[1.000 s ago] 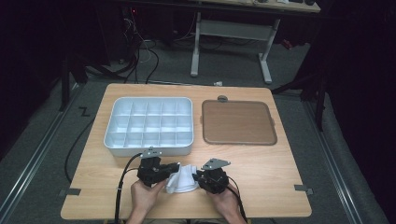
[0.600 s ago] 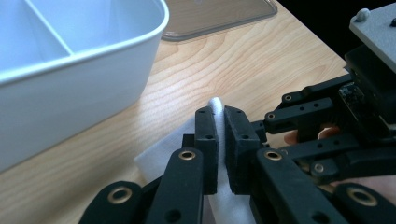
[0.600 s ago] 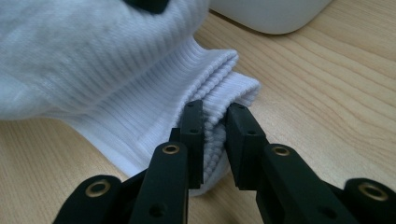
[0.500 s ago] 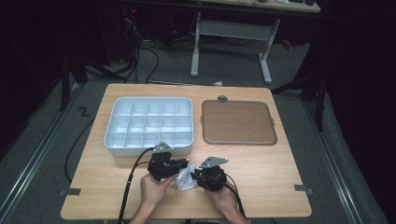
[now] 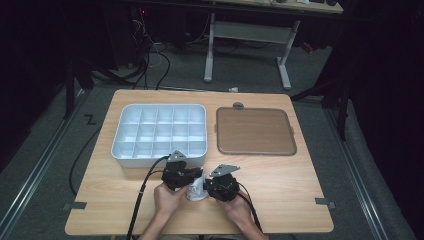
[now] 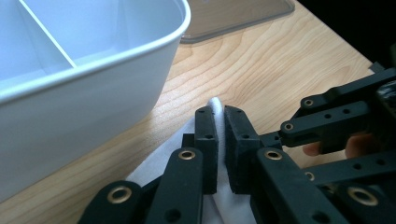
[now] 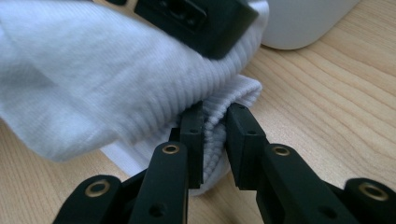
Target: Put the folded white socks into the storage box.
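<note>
Fingers (image 6: 206, 140) of left gripper (image 6: 220, 135) pinching white cloth (image 5: 196, 188), right gripper (image 7: 215, 140) clamped on its ribbed edge, both just in front of white tray (image 5: 125, 155), on table (image 5: 300, 180).

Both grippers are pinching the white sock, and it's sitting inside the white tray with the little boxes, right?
Not quite. Both grippers do pinch the white sock, but it lies on the wooden table in front of the white tray, not inside it. The high view shows this.
</note>
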### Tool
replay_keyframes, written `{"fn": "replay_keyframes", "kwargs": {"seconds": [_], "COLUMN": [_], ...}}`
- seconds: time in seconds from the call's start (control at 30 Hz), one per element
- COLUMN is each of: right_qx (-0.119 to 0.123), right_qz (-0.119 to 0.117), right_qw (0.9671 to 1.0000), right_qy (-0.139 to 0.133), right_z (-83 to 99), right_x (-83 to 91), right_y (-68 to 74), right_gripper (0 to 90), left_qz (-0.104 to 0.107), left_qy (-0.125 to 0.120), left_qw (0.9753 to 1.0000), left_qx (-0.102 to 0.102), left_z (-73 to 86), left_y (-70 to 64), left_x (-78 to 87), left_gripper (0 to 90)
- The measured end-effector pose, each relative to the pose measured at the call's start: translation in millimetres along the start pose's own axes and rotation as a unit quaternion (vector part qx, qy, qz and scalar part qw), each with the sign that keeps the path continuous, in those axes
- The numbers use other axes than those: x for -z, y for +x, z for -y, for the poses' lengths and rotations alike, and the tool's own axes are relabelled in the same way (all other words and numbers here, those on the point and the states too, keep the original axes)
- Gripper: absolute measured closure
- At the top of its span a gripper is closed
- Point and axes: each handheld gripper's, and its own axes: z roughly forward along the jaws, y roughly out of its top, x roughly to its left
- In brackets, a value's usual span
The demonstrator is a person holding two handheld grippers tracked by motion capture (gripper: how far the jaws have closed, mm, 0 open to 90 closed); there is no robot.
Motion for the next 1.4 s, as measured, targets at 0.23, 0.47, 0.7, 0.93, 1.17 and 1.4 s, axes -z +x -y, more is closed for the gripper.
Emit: {"fn": "replay_keyframes", "kwargs": {"seconds": [0.23, 0.47, 0.7, 0.93, 1.17, 1.4], "right_qx": [-0.010, -0.002, 0.029, 0.041, 0.051, 0.048], "right_qz": [0.008, 0.001, 0.016, 0.027, 0.030, 0.031], "right_qw": [0.9998, 0.9994, 0.9994, 0.9988, 0.9982, 0.9983], "right_qy": [-0.016, -0.033, 0.007, 0.008, 0.007, 0.007], "right_z": [1.1, 7.9, 15.8, 10.5, 7.1, 7.0], "right_x": [10.8, 26.0, 8.1, 2.4, -1.7, -1.8], "right_y": [0.8, 8.8, 13.4, 14.8, 15.7, 16.4], "right_gripper": [66.7, 66.4, 70.2, 72.8, 74.3, 74.0], "left_qz": [-0.021, -0.026, -0.032, -0.035, -0.037, -0.043], "left_qy": [-0.004, -0.004, -0.012, -0.022, -0.021, -0.022], "left_qw": [0.9996, 0.9993, 0.9992, 0.9988, 0.9987, 0.9975], "left_qx": [-0.020, -0.026, -0.022, -0.026, -0.028, -0.052], "left_z": [1.3, 2.5, -3.3, -4.4, 0.7, 7.1], "left_y": [3.1, 4.5, 9.3, 11.4, 15.5, 14.6], "left_x": [-0.6, -3.7, -3.3, -4.2, -7.1, -8.5], "left_gripper": [84.7, 84.7, 84.6, 84.4, 83.9, 84.0]}}
